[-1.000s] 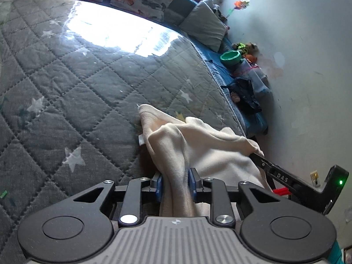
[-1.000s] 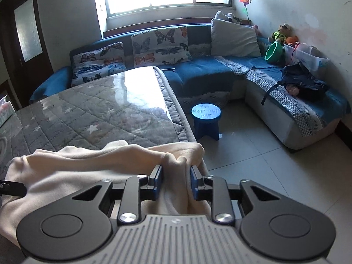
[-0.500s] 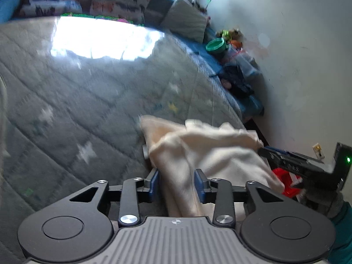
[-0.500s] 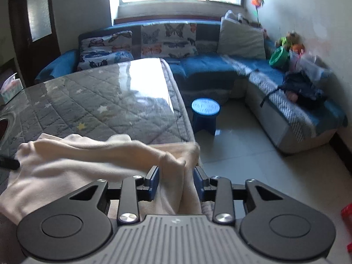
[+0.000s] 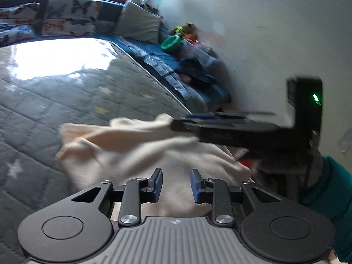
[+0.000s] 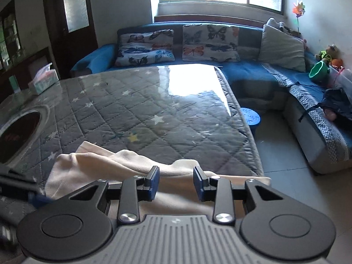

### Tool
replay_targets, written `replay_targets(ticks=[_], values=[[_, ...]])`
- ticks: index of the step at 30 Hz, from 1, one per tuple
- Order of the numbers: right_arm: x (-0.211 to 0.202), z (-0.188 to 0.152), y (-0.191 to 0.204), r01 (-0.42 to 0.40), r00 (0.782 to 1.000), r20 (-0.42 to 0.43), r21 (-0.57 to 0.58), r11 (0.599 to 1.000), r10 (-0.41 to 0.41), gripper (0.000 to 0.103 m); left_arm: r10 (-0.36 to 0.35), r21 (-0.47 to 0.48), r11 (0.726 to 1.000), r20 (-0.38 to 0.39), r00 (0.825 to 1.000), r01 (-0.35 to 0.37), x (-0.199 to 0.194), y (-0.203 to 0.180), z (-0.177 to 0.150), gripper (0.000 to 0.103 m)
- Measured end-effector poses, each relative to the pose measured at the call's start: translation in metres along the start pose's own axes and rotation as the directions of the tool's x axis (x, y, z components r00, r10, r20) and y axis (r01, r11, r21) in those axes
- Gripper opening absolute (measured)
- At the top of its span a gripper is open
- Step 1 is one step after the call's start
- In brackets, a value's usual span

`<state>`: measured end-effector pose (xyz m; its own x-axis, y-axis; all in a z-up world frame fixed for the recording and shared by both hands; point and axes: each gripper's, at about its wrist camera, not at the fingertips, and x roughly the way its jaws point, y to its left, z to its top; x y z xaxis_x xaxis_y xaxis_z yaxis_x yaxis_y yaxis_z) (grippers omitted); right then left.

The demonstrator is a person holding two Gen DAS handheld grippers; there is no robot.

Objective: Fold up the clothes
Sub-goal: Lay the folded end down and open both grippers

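A cream garment (image 5: 123, 154) lies bunched on the near edge of the grey quilted table cover (image 5: 55, 101). My left gripper (image 5: 176, 183) hovers just above it, open, with no cloth pinched between the blue pads. In the right wrist view the same cream garment (image 6: 105, 165) lies under my right gripper (image 6: 176, 181), which is also open and free of the cloth. The right gripper's black body (image 5: 253, 129) crosses the left wrist view, blurred, over the garment's far side. The left gripper's body (image 6: 15, 184) shows at the lower left of the right wrist view.
A blue corner sofa (image 6: 253, 74) with butterfly cushions (image 6: 209, 44) wraps the back and right. A blue stool (image 6: 250, 116) stands off the table's right edge. A tissue box (image 6: 44, 79) and a dark round dish (image 6: 17, 136) sit on the table's left. A teal sleeve (image 5: 325, 189) shows.
Both grippers have opened and let go of the cream garment, which now lies loose on the table. Both have drawn back and lifted slightly; the right gripper swung across the left view.
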<state>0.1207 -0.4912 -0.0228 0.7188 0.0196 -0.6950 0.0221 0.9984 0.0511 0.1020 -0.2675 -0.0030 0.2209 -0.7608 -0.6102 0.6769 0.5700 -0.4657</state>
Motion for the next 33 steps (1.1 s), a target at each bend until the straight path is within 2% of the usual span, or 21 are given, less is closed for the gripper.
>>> replay_targets(ticks=[6,16,19,23,27,33], values=[[0.022,-0.001,0.008,0.014,1.000,-0.024,-0.027,1.000,-0.015,0.033,-0.030,-0.004,1.000,-0.049,0.998,0.029,0.015,0.001,-0.011,0.028],[0.011,0.005,0.012,-0.007,1.000,-0.004,-0.036,0.999,0.007,0.033,-0.040,0.012,0.999,-0.003,0.999,0.040,0.000,0.002,-0.018,0.029],[0.009,0.010,0.023,-0.047,0.999,-0.014,-0.069,0.996,0.046,0.033,-0.027,0.033,0.999,0.023,0.999,0.026,-0.012,0.003,-0.020,0.030],[0.017,0.014,0.041,-0.091,0.995,-0.043,-0.115,0.989,0.087,0.033,-0.009,0.019,1.000,0.020,1.000,0.009,-0.012,0.010,-0.020,0.031],[0.034,0.013,0.048,-0.089,0.994,-0.071,-0.116,0.989,0.081,0.034,-0.010,-0.005,1.000,0.003,1.000,0.010,-0.008,0.015,-0.024,0.031],[0.026,0.014,0.039,-0.092,0.995,-0.033,-0.067,0.994,0.090,0.034,-0.010,-0.013,1.000,0.004,1.000,0.010,-0.011,0.015,-0.026,0.031]])
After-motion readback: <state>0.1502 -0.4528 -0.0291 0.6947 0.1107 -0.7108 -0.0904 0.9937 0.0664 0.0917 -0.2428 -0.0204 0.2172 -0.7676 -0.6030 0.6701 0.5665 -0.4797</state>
